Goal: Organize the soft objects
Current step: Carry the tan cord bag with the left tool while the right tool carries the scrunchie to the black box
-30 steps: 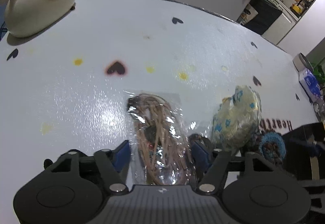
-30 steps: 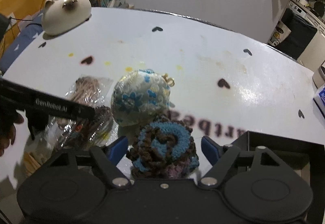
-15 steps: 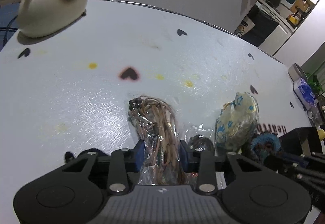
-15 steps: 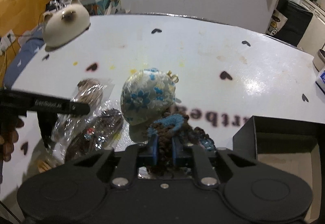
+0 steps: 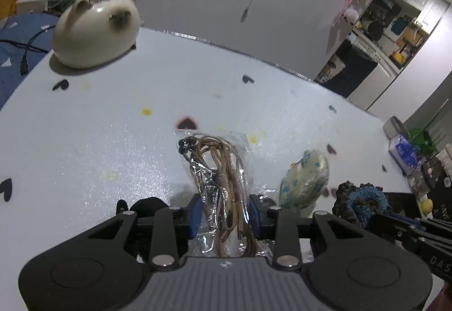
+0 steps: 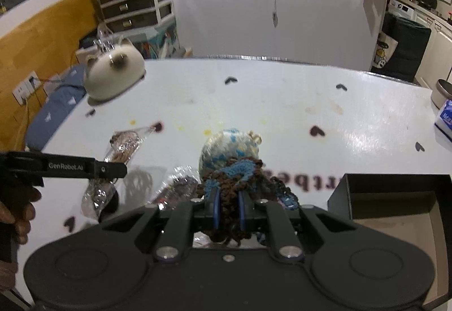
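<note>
Both claws clamped, loads lifted

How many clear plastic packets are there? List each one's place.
2. The clear plastic packet of tan cords is clamped in the left gripper; the clear plastic packet of dark items lies on the white table. More may be hidden.

A floral pouch (image 6: 230,151) sits mid-table, the landmark in a crowded corner. Beyond it, toward the cat-shaped ceramic (image 6: 114,72) at the far left edge, the white tabletop (image 6: 282,102) lies open. Left of the pouch, a second clear bag (image 6: 178,189) and the left gripper (image 5: 225,215), clamped on a bag of cords (image 5: 223,184), narrow the passage. Right of the pouch, a black box (image 6: 395,198) walls off the near edge; bare table runs behind it.
</note>
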### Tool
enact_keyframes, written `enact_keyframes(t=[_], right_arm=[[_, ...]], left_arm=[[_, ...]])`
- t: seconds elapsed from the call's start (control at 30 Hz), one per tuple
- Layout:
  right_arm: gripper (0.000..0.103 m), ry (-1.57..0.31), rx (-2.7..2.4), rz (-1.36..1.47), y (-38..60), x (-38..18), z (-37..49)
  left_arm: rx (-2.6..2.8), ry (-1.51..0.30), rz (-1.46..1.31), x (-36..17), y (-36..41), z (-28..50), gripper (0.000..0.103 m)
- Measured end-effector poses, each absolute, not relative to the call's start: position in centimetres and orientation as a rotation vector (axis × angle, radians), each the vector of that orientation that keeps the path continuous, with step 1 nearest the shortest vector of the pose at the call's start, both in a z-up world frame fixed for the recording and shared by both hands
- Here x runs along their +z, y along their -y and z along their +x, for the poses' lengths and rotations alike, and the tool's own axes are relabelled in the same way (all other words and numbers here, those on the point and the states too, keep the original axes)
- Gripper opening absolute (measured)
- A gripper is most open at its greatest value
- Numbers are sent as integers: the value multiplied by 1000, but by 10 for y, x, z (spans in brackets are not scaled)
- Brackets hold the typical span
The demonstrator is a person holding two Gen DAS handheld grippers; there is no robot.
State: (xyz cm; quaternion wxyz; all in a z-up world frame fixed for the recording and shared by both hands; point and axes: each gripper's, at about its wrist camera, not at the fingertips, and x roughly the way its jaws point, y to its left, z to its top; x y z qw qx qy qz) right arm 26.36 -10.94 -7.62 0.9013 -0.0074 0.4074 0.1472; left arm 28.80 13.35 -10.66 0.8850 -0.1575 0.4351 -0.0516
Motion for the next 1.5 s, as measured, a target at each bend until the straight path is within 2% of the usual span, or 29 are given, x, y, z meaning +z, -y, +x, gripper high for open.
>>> enact_keyframes(t=[0.33, 0.77, 1.0, 1.2, 1.5], right_arm=[[14, -742, 393, 64, 157, -50, 245], [13, -677, 423, 115, 286, -33, 240], [13, -674, 415, 102, 345, -36, 239], [13, -713, 407, 97, 380, -46, 239], [13, -824, 457, 67, 396, -73, 246]], left_arm=[[-108, -823, -361, -70, -88, 258, 35], [-170, -806, -409, -48, 47, 239, 35], [-227, -830, -412, -59, 115, 244, 36], [-260, -937, -399, -83, 159, 258, 36], [-166, -1060, -323, -124, 188, 274, 38]])
